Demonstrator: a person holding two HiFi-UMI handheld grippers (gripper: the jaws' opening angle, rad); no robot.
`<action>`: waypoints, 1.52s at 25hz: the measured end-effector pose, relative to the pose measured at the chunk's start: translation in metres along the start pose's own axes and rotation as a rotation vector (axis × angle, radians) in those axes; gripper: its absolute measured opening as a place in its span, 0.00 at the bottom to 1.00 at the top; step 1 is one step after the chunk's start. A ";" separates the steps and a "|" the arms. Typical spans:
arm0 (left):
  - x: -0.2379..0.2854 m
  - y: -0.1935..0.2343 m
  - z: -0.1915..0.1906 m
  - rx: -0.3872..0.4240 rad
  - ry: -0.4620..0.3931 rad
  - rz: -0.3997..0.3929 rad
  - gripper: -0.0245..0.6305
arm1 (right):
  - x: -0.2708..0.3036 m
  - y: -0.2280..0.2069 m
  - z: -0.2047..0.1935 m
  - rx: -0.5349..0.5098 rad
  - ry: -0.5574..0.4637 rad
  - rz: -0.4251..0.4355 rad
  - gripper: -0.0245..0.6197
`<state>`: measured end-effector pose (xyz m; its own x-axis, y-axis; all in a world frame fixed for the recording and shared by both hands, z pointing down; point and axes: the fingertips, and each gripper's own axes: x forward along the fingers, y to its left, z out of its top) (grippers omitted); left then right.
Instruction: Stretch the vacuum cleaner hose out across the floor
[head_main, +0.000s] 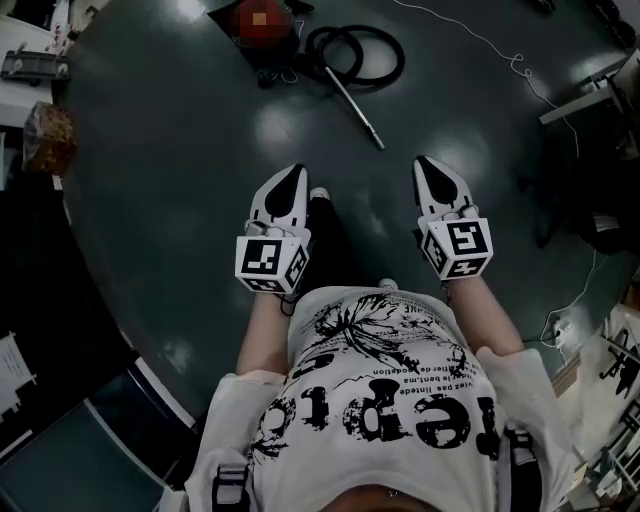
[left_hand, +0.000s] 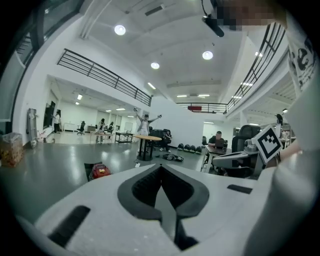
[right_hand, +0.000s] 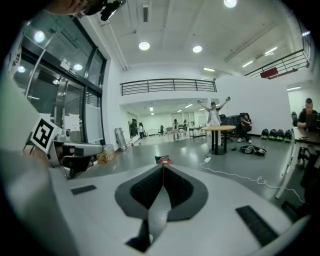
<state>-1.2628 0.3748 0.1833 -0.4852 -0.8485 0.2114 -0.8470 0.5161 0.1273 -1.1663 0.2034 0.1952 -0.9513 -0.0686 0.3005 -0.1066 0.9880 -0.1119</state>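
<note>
The black vacuum hose (head_main: 356, 52) lies coiled on the dark floor at the top of the head view, with its metal wand (head_main: 353, 106) slanting down to the right. The red vacuum cleaner body (head_main: 258, 22) sits just left of the coil; it also shows as a small red shape (left_hand: 100, 171) in the left gripper view and beyond the jaw tips (right_hand: 162, 160) in the right gripper view. My left gripper (head_main: 298, 170) and right gripper (head_main: 420, 161) are held side by side in front of me, both shut and empty, well short of the hose.
A thin white cable (head_main: 505, 52) trails across the floor at the upper right, near a desk edge (head_main: 590, 95). A bag of goods (head_main: 47, 135) stands at the left. A round table (left_hand: 146, 140), several people and desks stand far off in the hall.
</note>
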 end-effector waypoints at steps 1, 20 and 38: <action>0.022 0.019 0.004 -0.005 0.009 -0.030 0.04 | 0.024 -0.003 0.003 0.014 0.010 -0.026 0.04; 0.310 0.212 -0.081 -0.015 0.182 -0.313 0.04 | 0.370 -0.065 -0.064 0.103 0.163 0.003 0.04; 0.589 0.319 -0.494 0.056 0.149 -0.429 0.04 | 0.649 -0.209 -0.582 0.029 0.529 0.193 0.33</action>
<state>-1.7113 0.0979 0.8270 -0.0544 -0.9558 0.2889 -0.9771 0.1105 0.1818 -1.5934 0.0333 0.9654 -0.6805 0.1989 0.7052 0.0400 0.9711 -0.2353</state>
